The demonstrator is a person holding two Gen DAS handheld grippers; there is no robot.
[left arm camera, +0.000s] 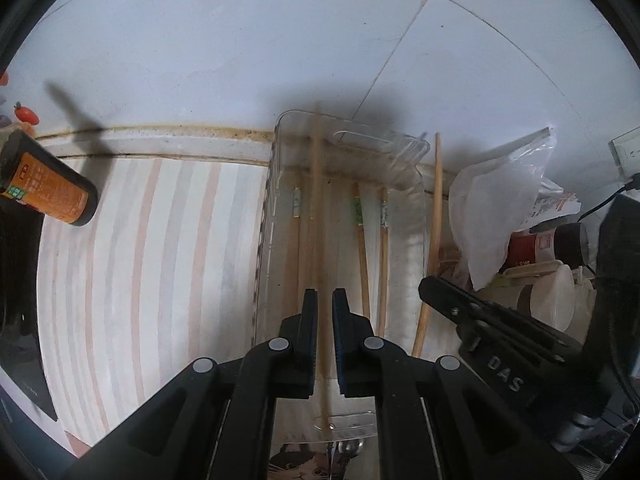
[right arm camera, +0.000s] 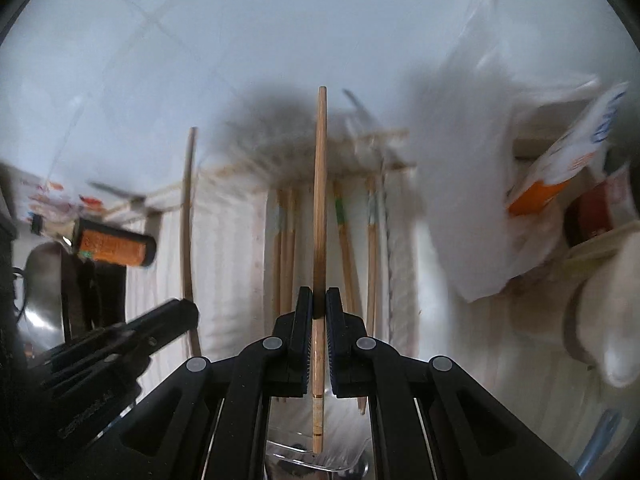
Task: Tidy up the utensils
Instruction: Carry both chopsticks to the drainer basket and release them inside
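Note:
A clear plastic tray (left arm camera: 276,184) lies on a striped cloth, with several wooden chopsticks (left arm camera: 362,248) lying lengthwise in it. My left gripper (left arm camera: 325,304) hangs over the tray, shut on a chopstick (left arm camera: 318,200) that looks blurred and runs out past the tray's far rim. In the right wrist view the right gripper (right arm camera: 319,300) is shut on a sharp bamboo chopstick (right arm camera: 320,184) above the same tray (right arm camera: 392,248). The right gripper (left arm camera: 430,286) shows just right of the tray, its chopstick (left arm camera: 434,220) beside the tray wall. The left gripper (right arm camera: 182,312) appears lower left with its chopstick (right arm camera: 187,220).
A black can with an orange label (left arm camera: 48,188) lies on the striped cloth (left arm camera: 160,260) to the left. A white plastic bag (left arm camera: 492,208), cups and lidded containers (left arm camera: 552,300) crowd the right side. A tiled wall (left arm camera: 280,40) rises behind the counter's grimy back edge.

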